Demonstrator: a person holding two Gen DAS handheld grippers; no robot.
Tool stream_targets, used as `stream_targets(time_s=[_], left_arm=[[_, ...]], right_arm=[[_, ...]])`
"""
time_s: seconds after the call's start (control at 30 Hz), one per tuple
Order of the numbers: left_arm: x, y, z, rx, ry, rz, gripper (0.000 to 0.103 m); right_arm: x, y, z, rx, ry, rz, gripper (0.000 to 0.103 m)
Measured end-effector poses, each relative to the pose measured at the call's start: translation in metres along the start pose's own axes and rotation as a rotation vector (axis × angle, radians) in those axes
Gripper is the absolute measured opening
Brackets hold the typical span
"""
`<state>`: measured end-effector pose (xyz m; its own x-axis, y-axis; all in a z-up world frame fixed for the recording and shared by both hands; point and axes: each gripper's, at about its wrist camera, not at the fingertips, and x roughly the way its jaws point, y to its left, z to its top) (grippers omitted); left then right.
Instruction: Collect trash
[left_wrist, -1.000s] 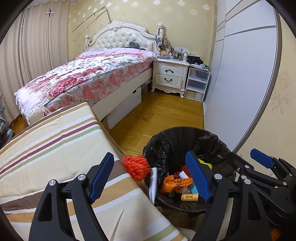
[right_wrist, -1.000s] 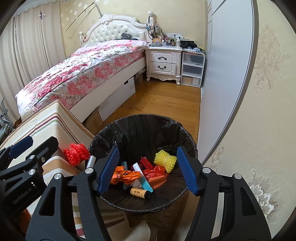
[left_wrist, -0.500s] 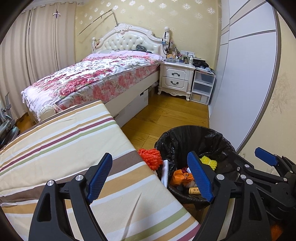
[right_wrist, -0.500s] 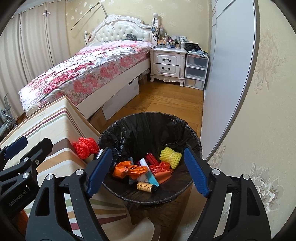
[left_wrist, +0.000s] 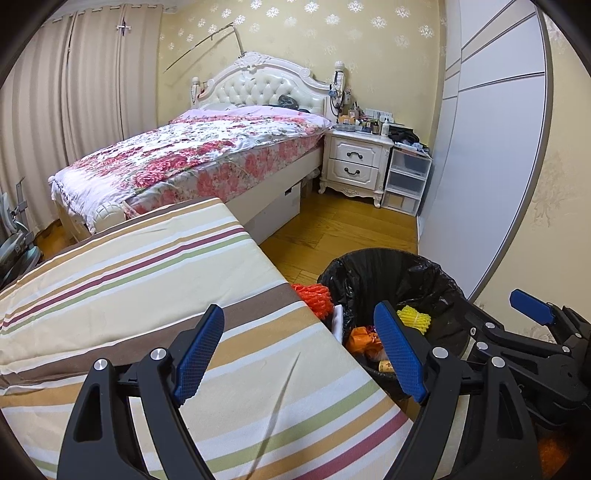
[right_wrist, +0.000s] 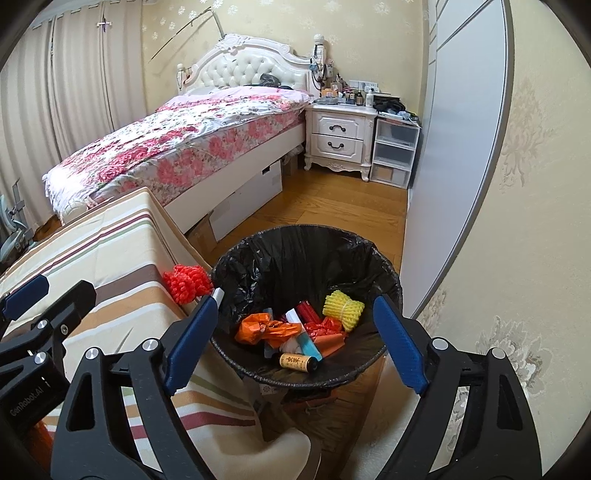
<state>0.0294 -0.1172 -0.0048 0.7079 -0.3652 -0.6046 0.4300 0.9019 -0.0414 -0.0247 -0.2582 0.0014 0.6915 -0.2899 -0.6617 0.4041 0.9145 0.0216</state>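
A bin with a black liner (right_wrist: 295, 240) (left_wrist: 369, 266) stands on the floor beside the striped cushion (left_wrist: 129, 288) (right_wrist: 110, 251). It holds a yellow foam net (right_wrist: 343, 304), orange wrappers (right_wrist: 266, 328), red pieces and a small gold can (right_wrist: 297, 362). An orange-red net ball (right_wrist: 186, 282) (left_wrist: 313, 297) lies on the cushion's edge against the bin, with a white piece (left_wrist: 338, 319) beside it. My right gripper (right_wrist: 291, 345) is open and empty above the bin. My left gripper (left_wrist: 299, 354) is open and empty above the cushion's near corner.
A bed with a floral cover (left_wrist: 207, 155) stands behind the cushion. A white nightstand (left_wrist: 354, 162) and plastic drawers (left_wrist: 406, 181) stand at the back. A grey wardrobe door (left_wrist: 491, 147) and wall run along the right. Wooden floor (left_wrist: 332, 229) lies between them.
Both grippers have pulled back and up, away from the bin. The left view has swung left over the striped cushion. Both stay open and empty.
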Motion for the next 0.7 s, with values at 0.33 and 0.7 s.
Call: stream_targets(time_s=[0.33, 0.7], left_arm=[[-0.014, 0.008, -0.008, -0.016, -0.007, 0.010, 0.081], [-0.025, 0.013, -0.013, -0.023, -0.018, 0.019, 0.081]], right_arm=[[-0.014, 0.012, -0.009, -0.025, -0.008, 0.021, 0.087], [-0.024, 0.020, -0.010, -0.044, -0.026, 0.031, 0.089]])
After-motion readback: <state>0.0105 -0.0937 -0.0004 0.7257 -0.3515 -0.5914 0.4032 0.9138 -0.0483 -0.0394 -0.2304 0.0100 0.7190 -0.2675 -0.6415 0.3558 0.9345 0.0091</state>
